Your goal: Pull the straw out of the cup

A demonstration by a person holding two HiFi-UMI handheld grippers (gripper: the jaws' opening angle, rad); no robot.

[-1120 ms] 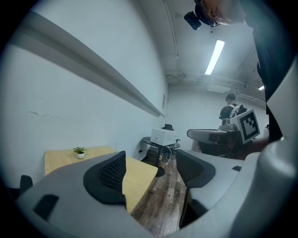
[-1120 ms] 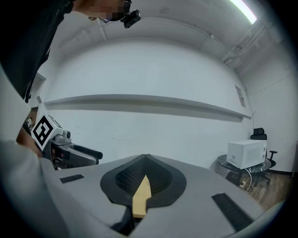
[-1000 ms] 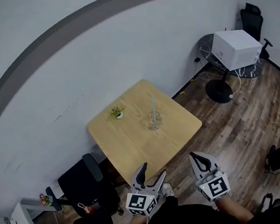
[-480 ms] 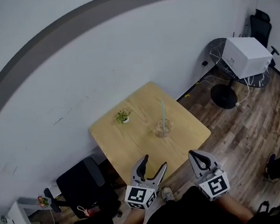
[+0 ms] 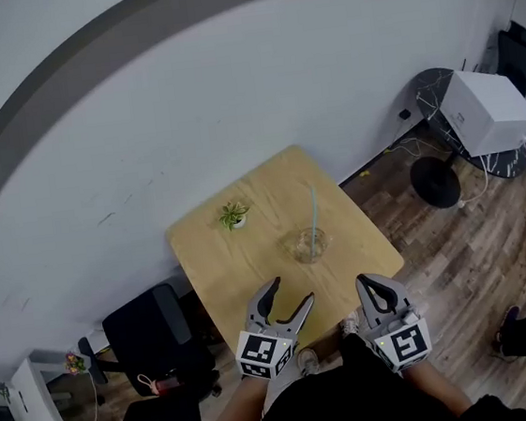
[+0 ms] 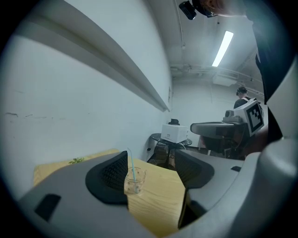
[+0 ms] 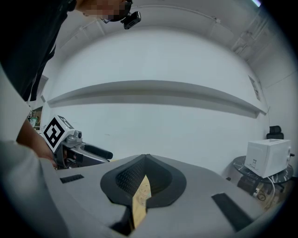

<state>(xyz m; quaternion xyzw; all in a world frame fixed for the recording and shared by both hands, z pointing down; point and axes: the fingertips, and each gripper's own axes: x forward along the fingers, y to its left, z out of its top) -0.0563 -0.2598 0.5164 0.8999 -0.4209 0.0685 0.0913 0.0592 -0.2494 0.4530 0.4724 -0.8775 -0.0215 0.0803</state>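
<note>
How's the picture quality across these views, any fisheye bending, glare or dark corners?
Head view: strong fisheye, the grey wall band bows into an arc; light even. Left gripper view: dark vignetted corners, the ceiling light glares white, the cup is clear. Right gripper view: same vignette, that band curves too, no glare.

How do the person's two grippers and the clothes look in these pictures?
The left tongs and the right tongs are both light grey, with curved jaws lined by black ribbed pads. Each carries a white cube printed with black square markers. No cable shows. The person wears dark clothing.
</note>
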